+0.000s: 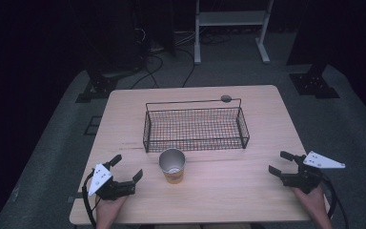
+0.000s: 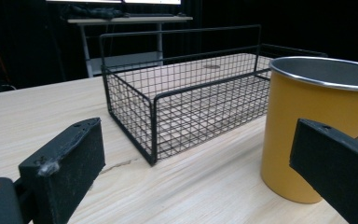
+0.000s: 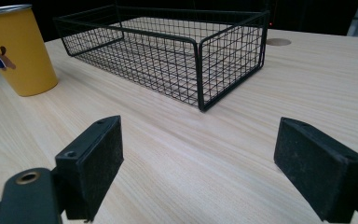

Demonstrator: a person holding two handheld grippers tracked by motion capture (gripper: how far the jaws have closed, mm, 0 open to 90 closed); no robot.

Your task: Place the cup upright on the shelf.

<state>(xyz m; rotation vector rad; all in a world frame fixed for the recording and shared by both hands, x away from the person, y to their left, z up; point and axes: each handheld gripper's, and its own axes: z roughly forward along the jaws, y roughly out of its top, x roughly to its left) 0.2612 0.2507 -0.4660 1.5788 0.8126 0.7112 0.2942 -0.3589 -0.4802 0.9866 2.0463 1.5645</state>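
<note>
High view, left hand-held gripper (image 1: 127, 168) wide open, empty

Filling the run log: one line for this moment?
yellow metal cup upright, beside black wire basket | left gripper open, nearest | right gripper open, apart

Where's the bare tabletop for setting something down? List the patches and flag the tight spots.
Free: the stretch between the yellow cup and the right hand-held gripper, and the strips of table on either side of the wire basket. Crowded: the narrow gap between cup and basket, and beside the left hand-held gripper near the cup.
</note>
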